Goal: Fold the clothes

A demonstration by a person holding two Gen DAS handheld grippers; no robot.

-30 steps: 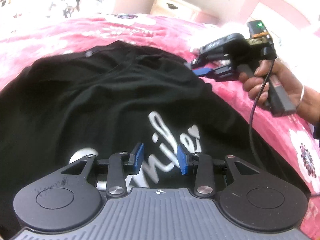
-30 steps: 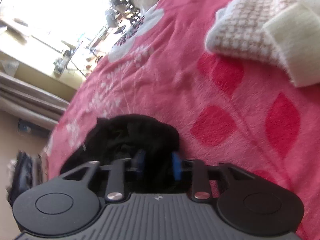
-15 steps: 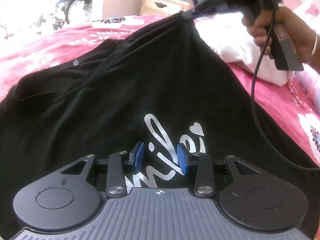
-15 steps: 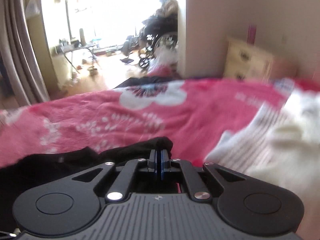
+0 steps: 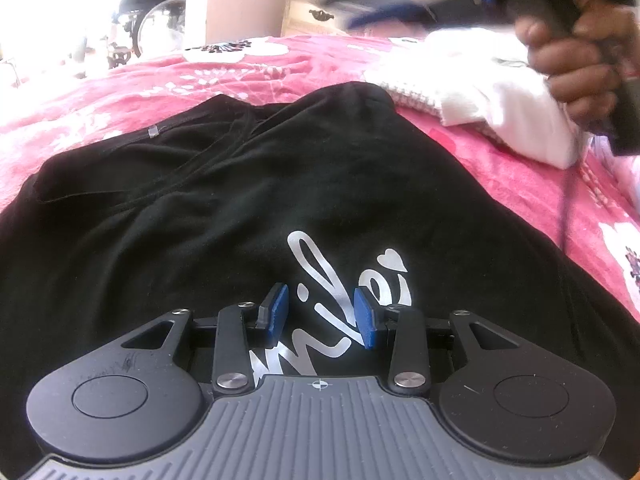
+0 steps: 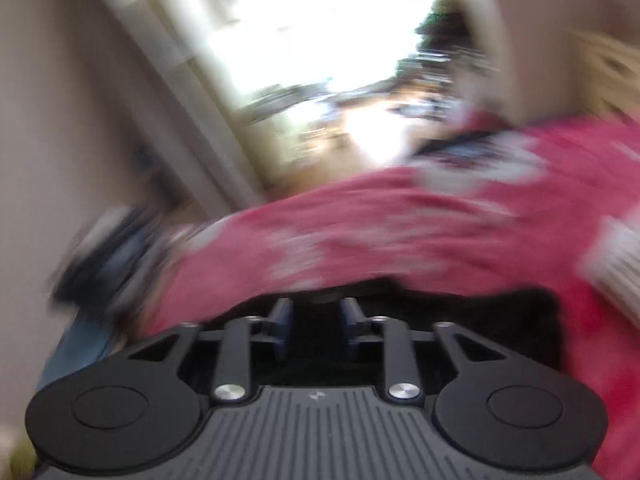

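Left wrist view: black T-shirt point(image 5: 248, 184) lies spread on the bed point(image 5: 168, 80), pink floral cover, white script print near the camera. Collar and neckline bunched at the far left, far edge of the shirt humped up into a loose ridge near a white knit garment point(image 5: 480, 80) lying far right. Left gripper point(image 5: 322, 314) hovers over the print, jaws part open, blue pads apart, nothing between them but the shirt lying flat below, no pinch on it. Far right, a hand point(image 5: 576, 68) holds the right gripper, blurred, up off the bed; can't read its jaws here. Wooden dresser point(image 5: 312, 14) beyond the bed, something like a wheelchair far left in the glare.

Right wrist view: heavy motion blur. Right gripper point(image 6: 316, 330) has its jaws opening, pads apart, nothing clamped between them; black cloth sits just below and beyond the tips but doesn't look held. Pink bed cover runs across the far field, bright doorway behind.

Step in hand, as I judge it: straightening and laying the shirt flat ahead of the first fold; the right side looks let go and the shirt isn't squared up. Next move likely calls for smoothing the humped far edge and the twisted collar, then each gripper taking an edge or sleeve to carry it across the body. Thin limp cotton, needs a clean pinch of one layer.
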